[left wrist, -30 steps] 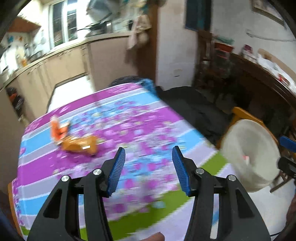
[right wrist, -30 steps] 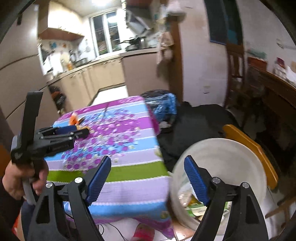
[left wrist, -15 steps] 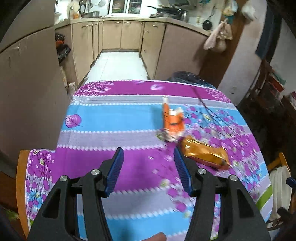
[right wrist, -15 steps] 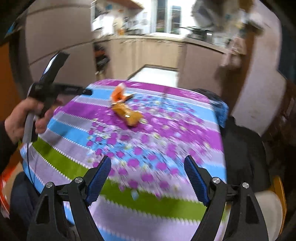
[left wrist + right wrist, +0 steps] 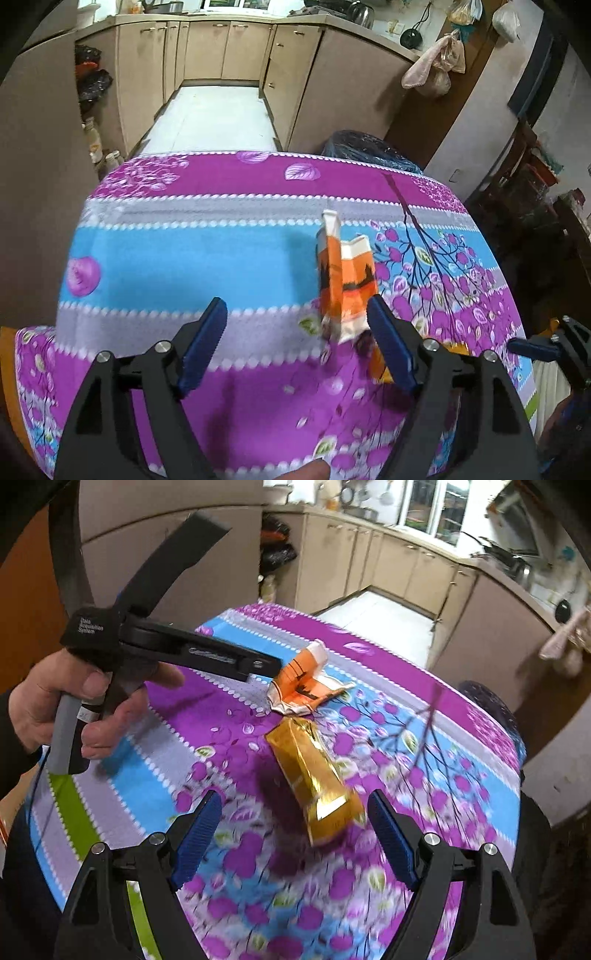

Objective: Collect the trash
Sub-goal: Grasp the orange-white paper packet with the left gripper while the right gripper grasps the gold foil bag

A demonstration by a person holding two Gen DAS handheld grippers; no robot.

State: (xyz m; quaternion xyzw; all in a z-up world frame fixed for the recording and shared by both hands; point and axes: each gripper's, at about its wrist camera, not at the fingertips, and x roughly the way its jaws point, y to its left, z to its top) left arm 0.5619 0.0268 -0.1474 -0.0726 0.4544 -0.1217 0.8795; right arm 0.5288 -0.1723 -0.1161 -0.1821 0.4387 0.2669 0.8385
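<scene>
A crumpled orange and white wrapper (image 5: 345, 280) lies on the flowered tablecloth (image 5: 192, 254); it also shows in the right wrist view (image 5: 303, 686). A gold snack packet (image 5: 314, 775) lies just beside it, mostly hidden behind my left gripper's right finger in the left wrist view (image 5: 378, 363). My left gripper (image 5: 297, 349) is open and empty, the wrapper near its right fingertip. My right gripper (image 5: 295, 834) is open and empty, with the gold packet just beyond its fingertips. The left gripper (image 5: 269, 662) is seen from the side, close to the wrapper.
A white bucket's edge (image 5: 550, 384) shows at the table's right side. A dark bag-lined bin (image 5: 365, 147) stands behind the table's far edge. Kitchen cabinets (image 5: 221, 48) and a white floor strip lie beyond. A brown wall (image 5: 33, 177) is on the left.
Both grippers have swung from the bucket side toward the table and closed in on the two wrappers. The left gripper has come near the orange wrapper, the right near the gold packet.
</scene>
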